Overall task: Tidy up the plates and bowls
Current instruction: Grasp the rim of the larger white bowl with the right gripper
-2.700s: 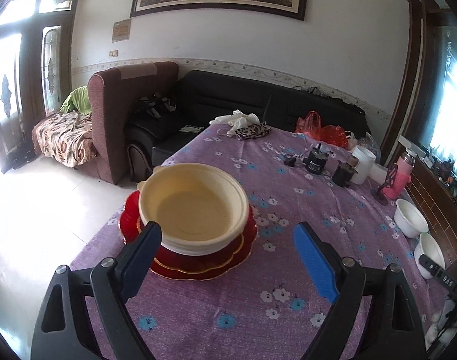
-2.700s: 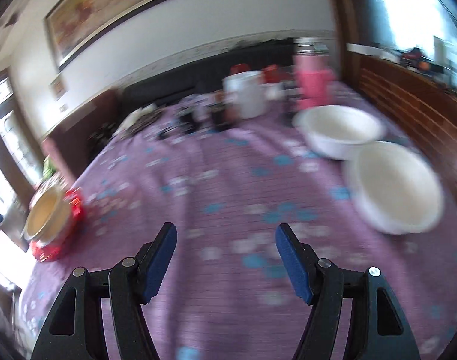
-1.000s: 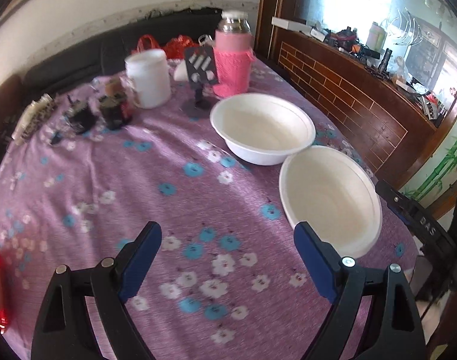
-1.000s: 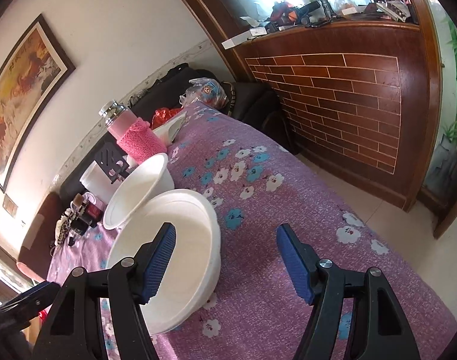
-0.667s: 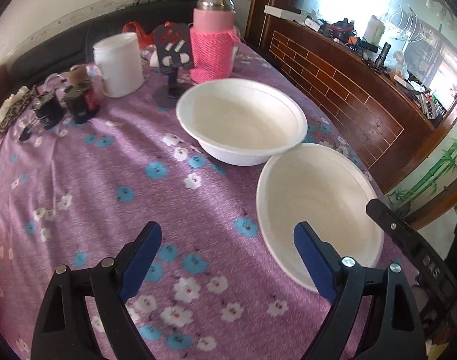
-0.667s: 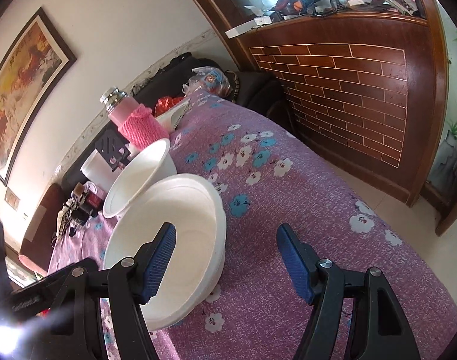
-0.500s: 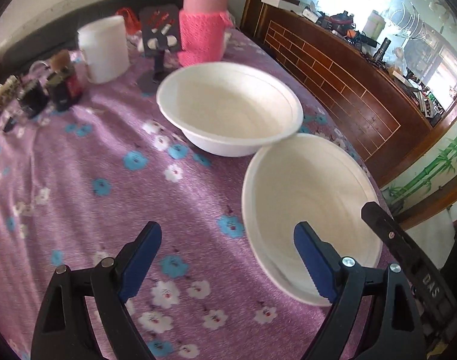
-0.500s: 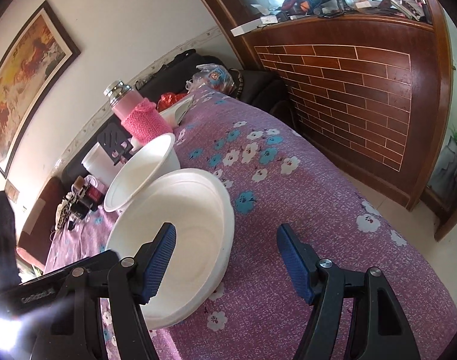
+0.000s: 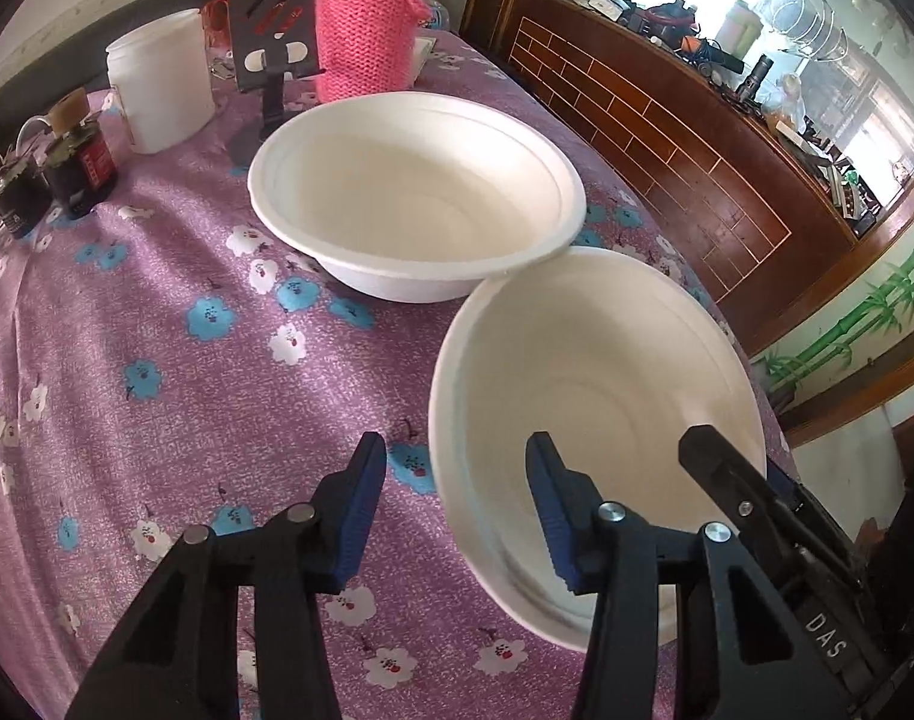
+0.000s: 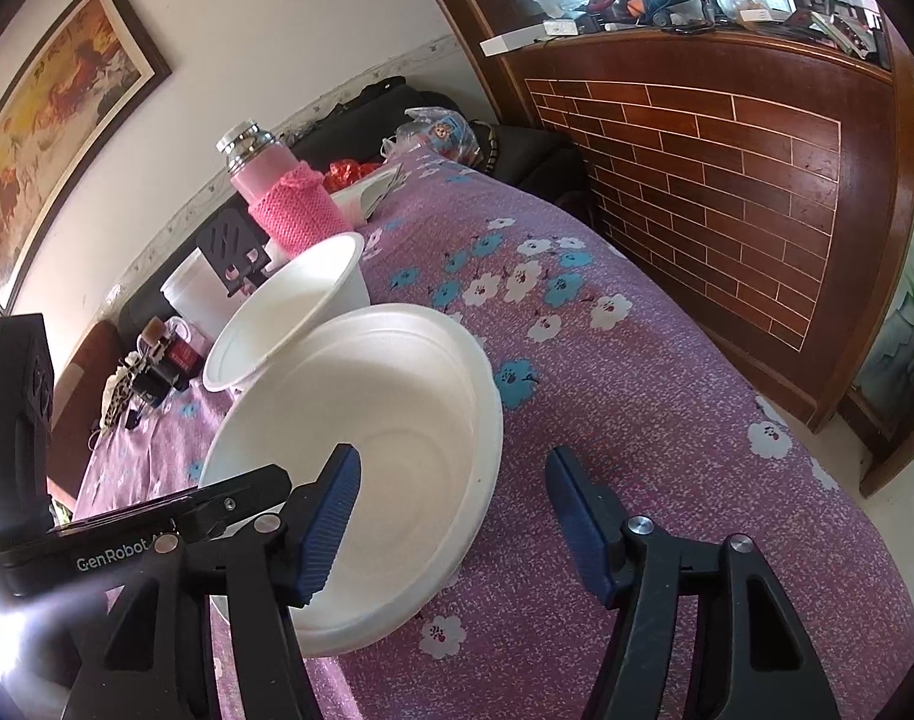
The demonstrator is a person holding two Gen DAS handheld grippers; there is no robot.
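While our left hand-held gripper (image 9: pixel 457 504) narrows its jaws, the near white bowl (image 9: pixel 601 420) has its rim at nine o'clock caught between the blue pads, one pad outside on the cloth side and one inside the bowl; we cannot tell that either pad presses yet. Our right hand-held gripper (image 10: pixel 450 516) is closing too, straddling the opposite rim of that bowl, with its left pad over the inside and its right pad apart above the purple flowered bench (image 10: pixel 637 360). The far white bowl (image 9: pixel 414 192) sits at twelve o'clock from the near one, rims touching or overlapping. Behind it stand a pink knitted flask (image 9: pixel 366 36), a white jar (image 9: pixel 159 96) and a black phone stand (image 9: pixel 270 30).
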